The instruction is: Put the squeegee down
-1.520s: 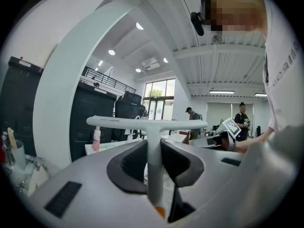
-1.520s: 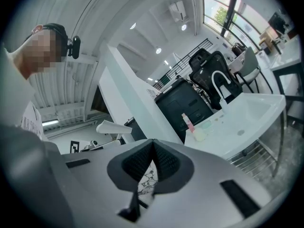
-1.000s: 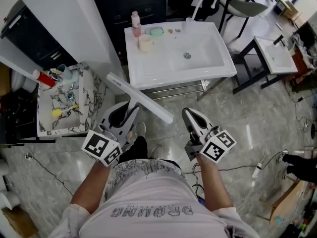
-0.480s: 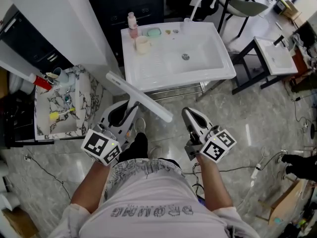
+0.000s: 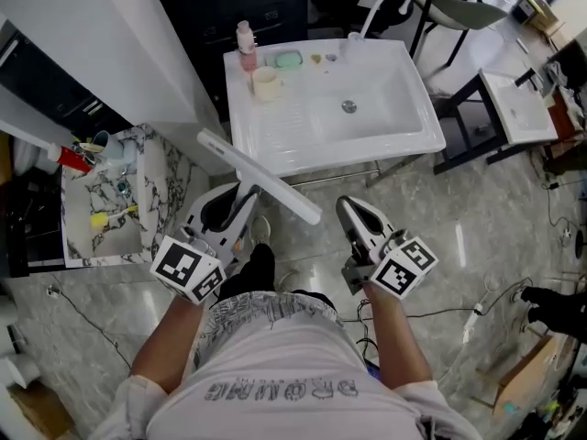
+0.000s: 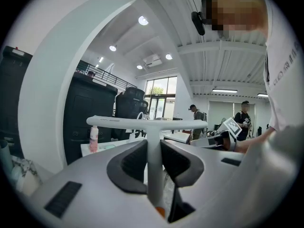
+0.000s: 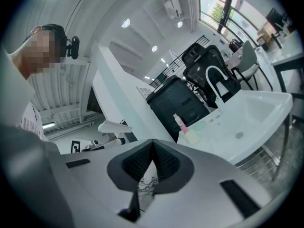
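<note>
Squeegee (image 5: pixel 260 180) handle sits pinched between the pads of my left tongs (image 5: pixel 240 202). Its long white blade lies crosswise beyond the tips, up in the air above the grey floor (image 5: pixel 477 218) and near the front rim of the white sink (image 5: pixel 275 157). My right tongs (image 5: pixel 348 211) are clenched on nothing, pads pressed together, beside the left pair and clear of the blade's end. A pink bottle (image 5: pixel 245 42) and a cream cup (image 5: pixel 266 82) stand on the sink's back left corner. A small marbled basin (image 5: pixel 158 177) lies off to the left.
</note>
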`<state>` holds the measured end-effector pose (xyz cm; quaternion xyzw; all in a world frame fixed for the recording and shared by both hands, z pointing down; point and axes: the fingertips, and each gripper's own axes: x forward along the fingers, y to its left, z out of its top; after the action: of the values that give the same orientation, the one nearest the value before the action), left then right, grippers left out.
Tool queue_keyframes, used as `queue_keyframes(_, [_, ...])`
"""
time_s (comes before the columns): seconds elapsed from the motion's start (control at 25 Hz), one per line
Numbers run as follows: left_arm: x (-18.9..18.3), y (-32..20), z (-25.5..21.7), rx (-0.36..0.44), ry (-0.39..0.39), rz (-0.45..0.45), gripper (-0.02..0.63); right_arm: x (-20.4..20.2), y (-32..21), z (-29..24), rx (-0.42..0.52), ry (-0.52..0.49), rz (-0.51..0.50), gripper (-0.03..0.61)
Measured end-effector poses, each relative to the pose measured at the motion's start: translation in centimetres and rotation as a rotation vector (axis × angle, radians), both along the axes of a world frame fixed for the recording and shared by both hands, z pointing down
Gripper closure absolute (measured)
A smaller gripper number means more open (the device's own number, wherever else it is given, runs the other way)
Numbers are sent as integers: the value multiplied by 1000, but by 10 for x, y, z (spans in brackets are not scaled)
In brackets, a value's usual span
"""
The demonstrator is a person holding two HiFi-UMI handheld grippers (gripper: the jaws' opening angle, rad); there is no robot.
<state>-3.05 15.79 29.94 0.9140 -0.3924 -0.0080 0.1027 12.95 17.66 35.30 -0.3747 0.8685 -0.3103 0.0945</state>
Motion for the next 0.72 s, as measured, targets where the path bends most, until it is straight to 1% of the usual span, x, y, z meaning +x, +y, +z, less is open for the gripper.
queue_keyframes(0.28, [-8,-34,8,-26,1,10,517,-9,-32,6,-22,6,6,571])
queue_keyframes(0.72, [-23,-91,16,-39,14,41,517,-28,-83,13,-51,19,21,571])
